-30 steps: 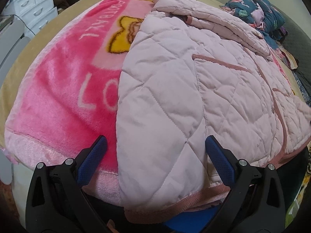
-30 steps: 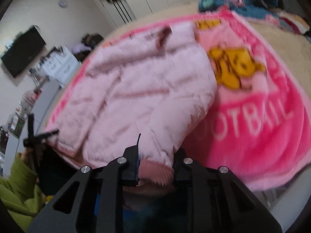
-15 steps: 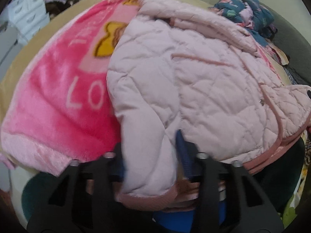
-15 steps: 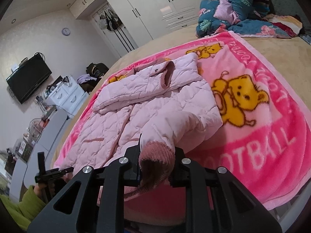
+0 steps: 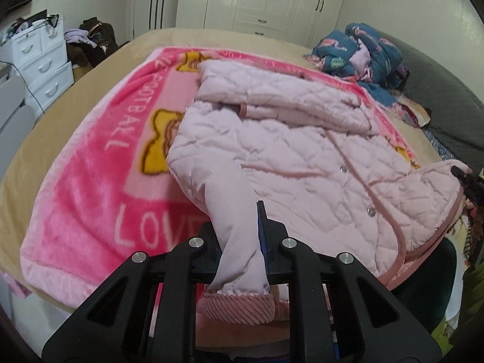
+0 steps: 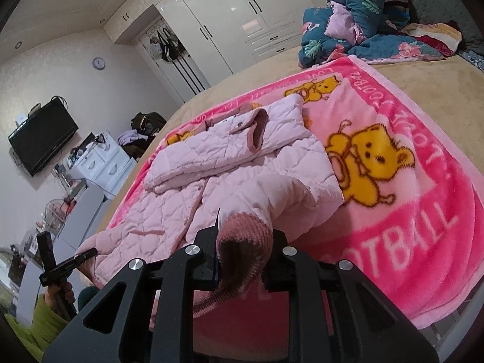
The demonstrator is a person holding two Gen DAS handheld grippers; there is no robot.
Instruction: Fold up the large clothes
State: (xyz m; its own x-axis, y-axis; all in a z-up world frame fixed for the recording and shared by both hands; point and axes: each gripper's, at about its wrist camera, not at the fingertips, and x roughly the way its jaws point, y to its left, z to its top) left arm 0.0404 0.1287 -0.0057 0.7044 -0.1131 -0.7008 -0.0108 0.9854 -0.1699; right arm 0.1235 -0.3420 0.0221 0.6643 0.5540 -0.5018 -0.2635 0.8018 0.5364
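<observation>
The left gripper (image 5: 242, 251), wide open a second ago, has clamped onto the near sleeve (image 5: 239, 242) of the pink quilted jacket (image 5: 302, 157), which lies on the pink blanket (image 5: 90, 187). The right gripper (image 6: 245, 257) still pinches the other ribbed cuff (image 6: 245, 236) — both sleeves are held, ready to fold inward.

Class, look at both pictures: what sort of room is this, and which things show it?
Most likely a home bedroom: a bed spread with a pink teddy-bear blanket, white built-in wardrobes, and a wall-mounted television.
</observation>
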